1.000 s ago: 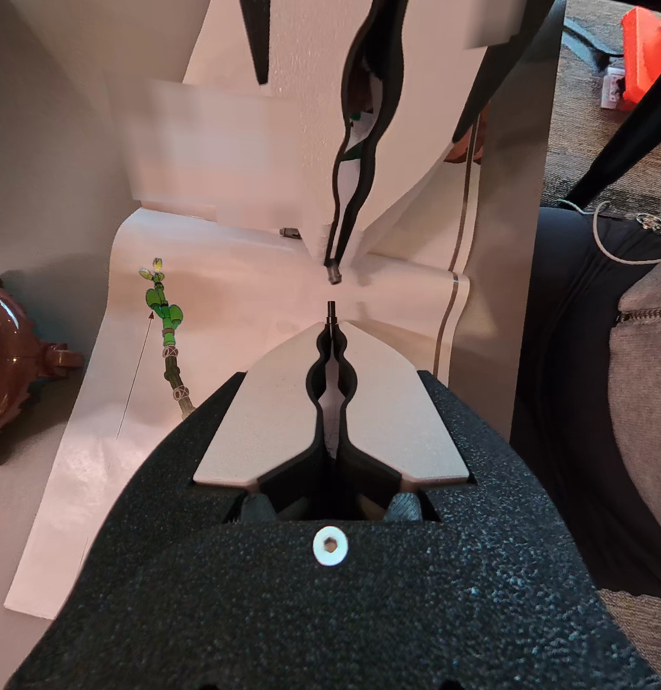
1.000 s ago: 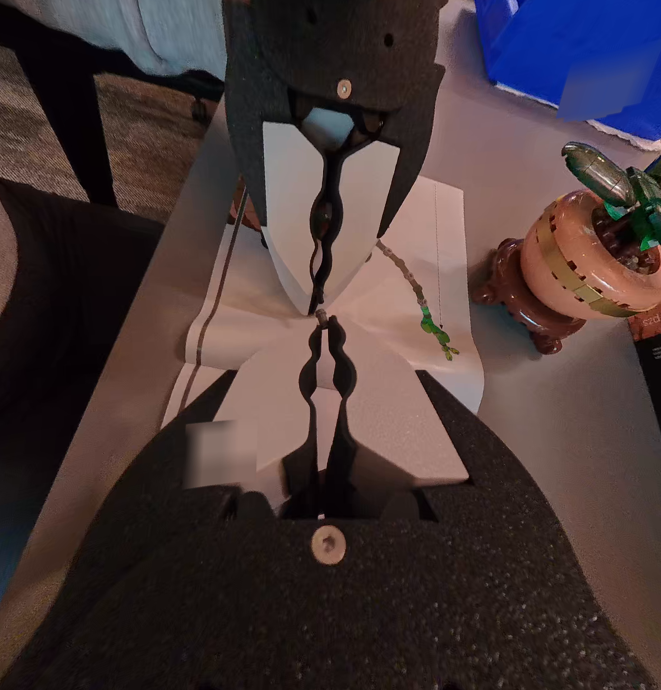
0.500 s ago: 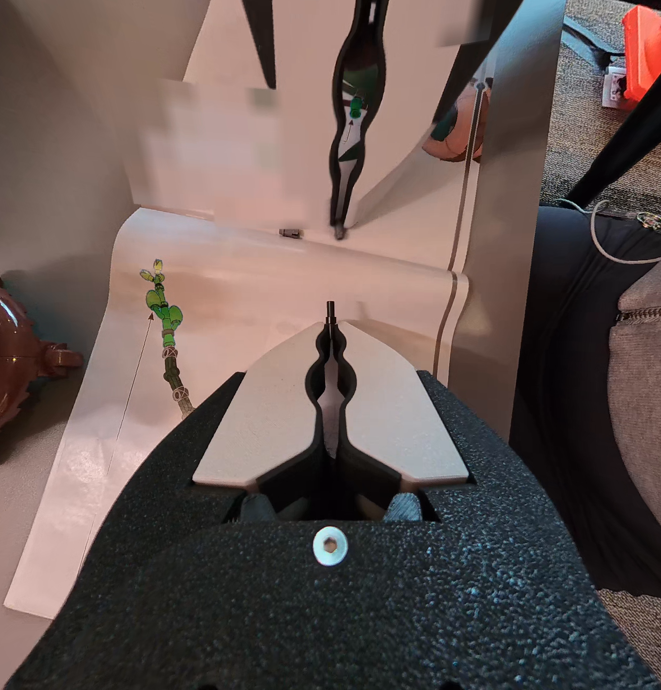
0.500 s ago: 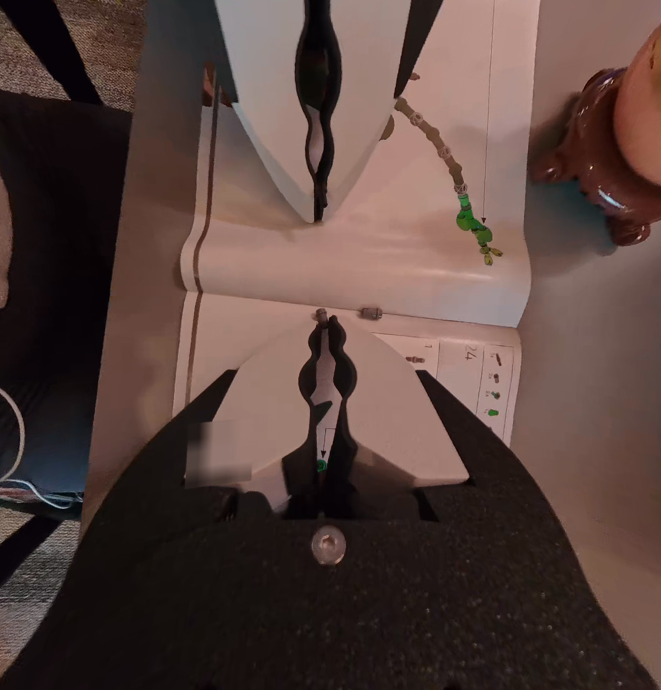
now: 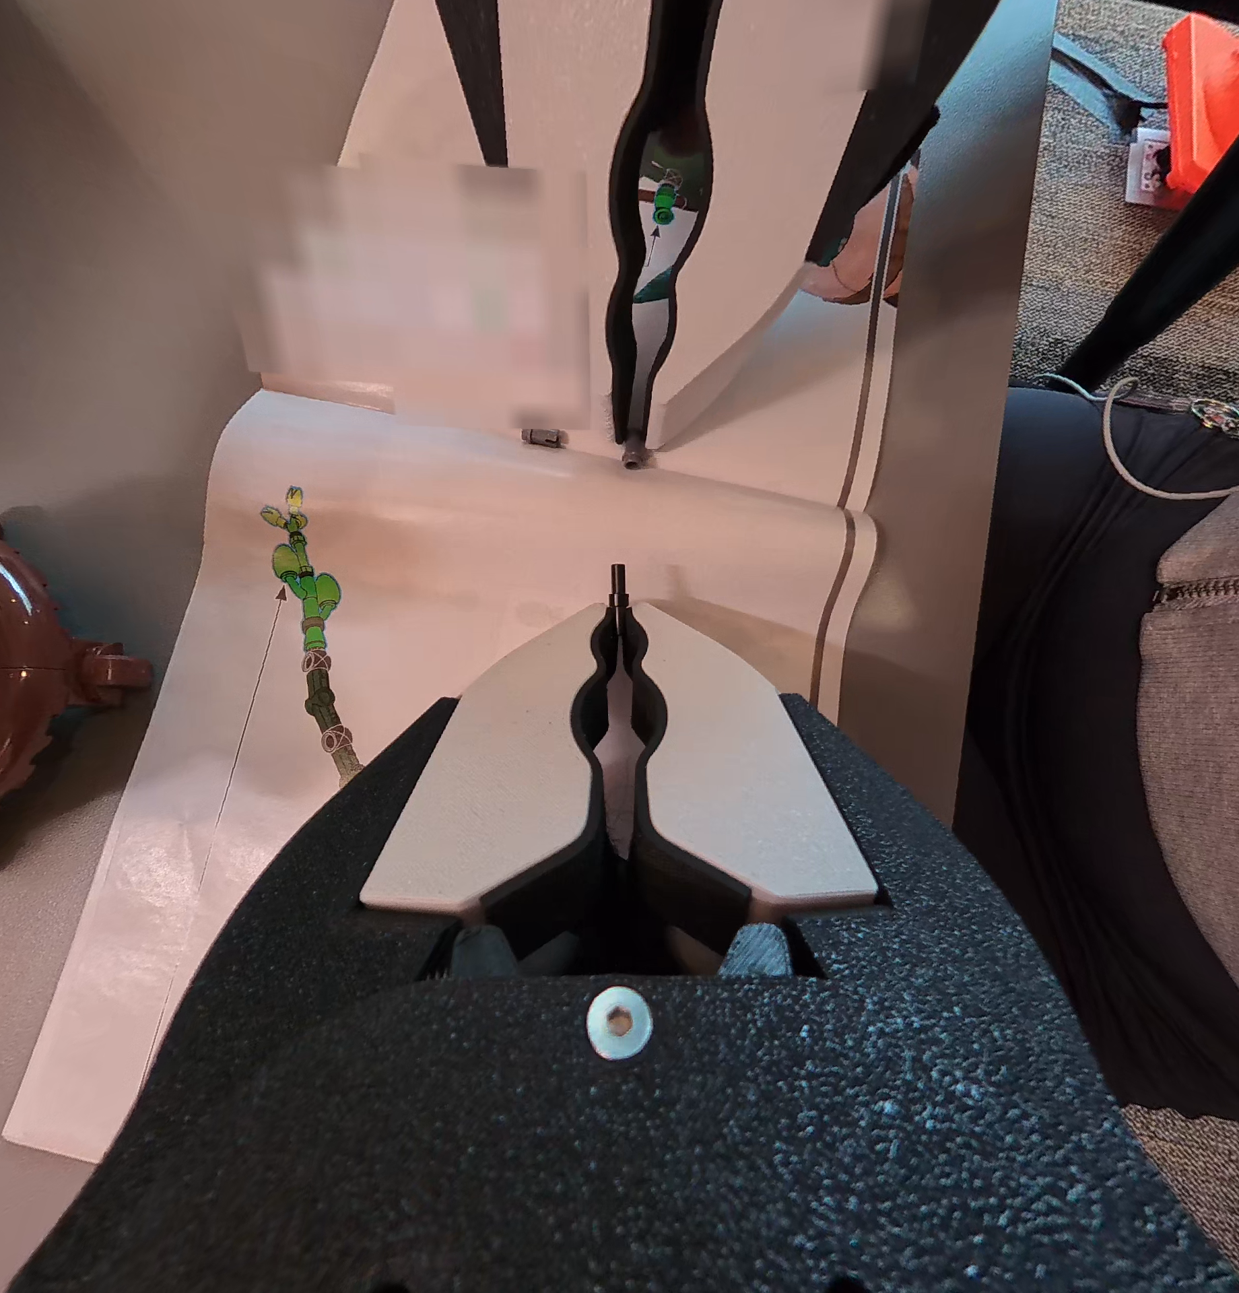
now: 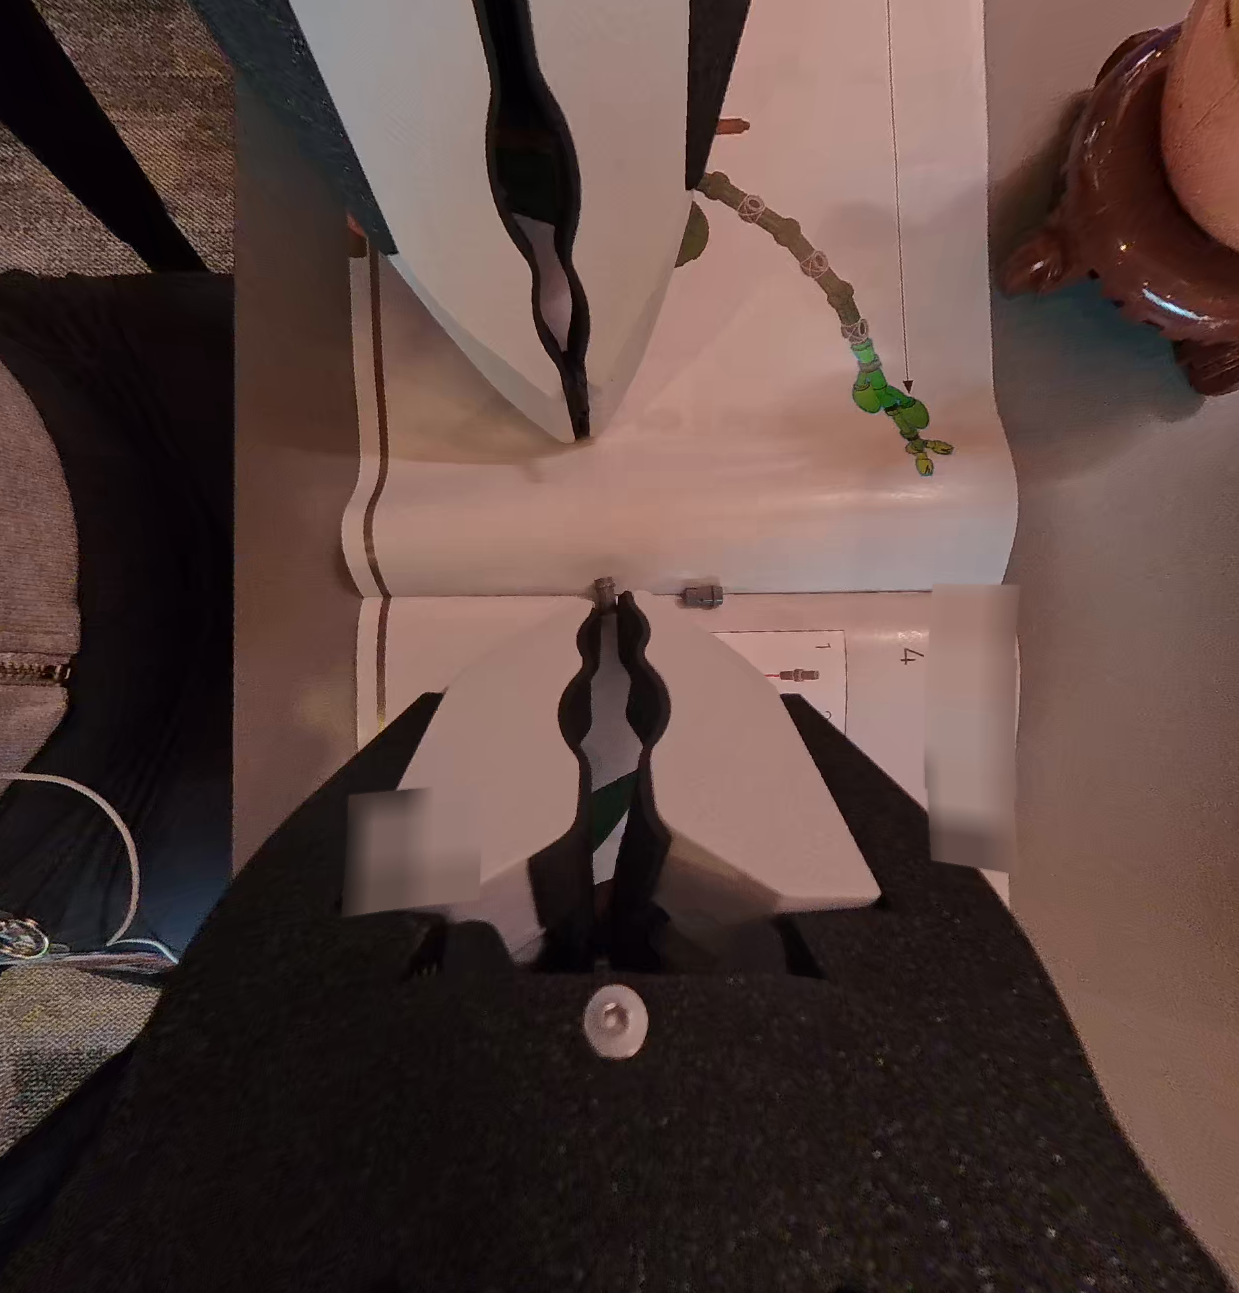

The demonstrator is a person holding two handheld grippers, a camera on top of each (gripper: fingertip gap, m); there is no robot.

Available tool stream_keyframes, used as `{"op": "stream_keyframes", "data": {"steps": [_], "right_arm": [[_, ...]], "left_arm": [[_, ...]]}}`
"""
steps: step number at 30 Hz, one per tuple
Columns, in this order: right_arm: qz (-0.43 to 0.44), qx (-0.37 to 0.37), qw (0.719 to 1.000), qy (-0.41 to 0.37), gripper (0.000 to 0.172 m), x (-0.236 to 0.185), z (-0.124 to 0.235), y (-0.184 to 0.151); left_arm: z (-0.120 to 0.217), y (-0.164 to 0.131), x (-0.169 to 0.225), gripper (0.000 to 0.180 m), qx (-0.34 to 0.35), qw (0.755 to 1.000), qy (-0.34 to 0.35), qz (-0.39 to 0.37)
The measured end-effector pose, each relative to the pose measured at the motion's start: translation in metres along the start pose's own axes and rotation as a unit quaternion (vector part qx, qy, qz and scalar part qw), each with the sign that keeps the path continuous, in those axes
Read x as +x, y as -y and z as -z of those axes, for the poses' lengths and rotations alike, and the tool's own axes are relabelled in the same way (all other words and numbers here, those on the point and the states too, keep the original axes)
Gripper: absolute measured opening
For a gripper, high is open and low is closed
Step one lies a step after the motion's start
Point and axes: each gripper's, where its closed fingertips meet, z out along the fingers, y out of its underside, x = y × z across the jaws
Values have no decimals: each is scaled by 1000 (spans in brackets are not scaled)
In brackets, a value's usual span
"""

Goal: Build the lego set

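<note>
My left gripper (image 5: 617,617) is shut on a thin black pin (image 5: 617,591) that sticks out past its tips, held above an open instruction booklet (image 5: 463,532). My right gripper (image 6: 613,603) faces it from across the booklet. Its tips pinch a small grey tubular piece (image 6: 605,593) right at the booklet's fold (image 6: 812,593). That piece also shows in the left wrist view (image 5: 634,458), touching the page. A second small grey piece (image 6: 702,596) lies loose on the fold just beside it. The left gripper shows in the right wrist view (image 6: 578,420).
A brown and tan brick-built pot (image 6: 1148,231) stands on the grey table (image 6: 1127,700) beside the booklet. A person's dark clothing and a grey zipped garment (image 5: 1204,700) are close on the other side. An orange object (image 5: 1211,105) lies on the carpet. The gap from one gripper's tips to the other's is roughly 5 cm.
My right gripper has drawn back from the left gripper's pin and come down to the booklet's fold, with the grey piece still at its tips. The left gripper has stayed still.
</note>
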Motion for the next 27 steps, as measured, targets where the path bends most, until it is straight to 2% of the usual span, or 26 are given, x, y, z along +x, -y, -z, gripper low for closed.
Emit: {"op": "stream_keyframes", "data": {"steps": [20,23,27], "right_arm": [[-43,-10,999,18,5,-3,4,-3],[-43,-3,999,30,12,-6,4,-2],[-34,14,999,33,12,-4,4,-2]], "left_arm": [[-1,0,0,0,0,1000,1,-2],[0,0,0,0,0,1000,0,-1],[0,0,1,0,0,1000,1,-2]]}}
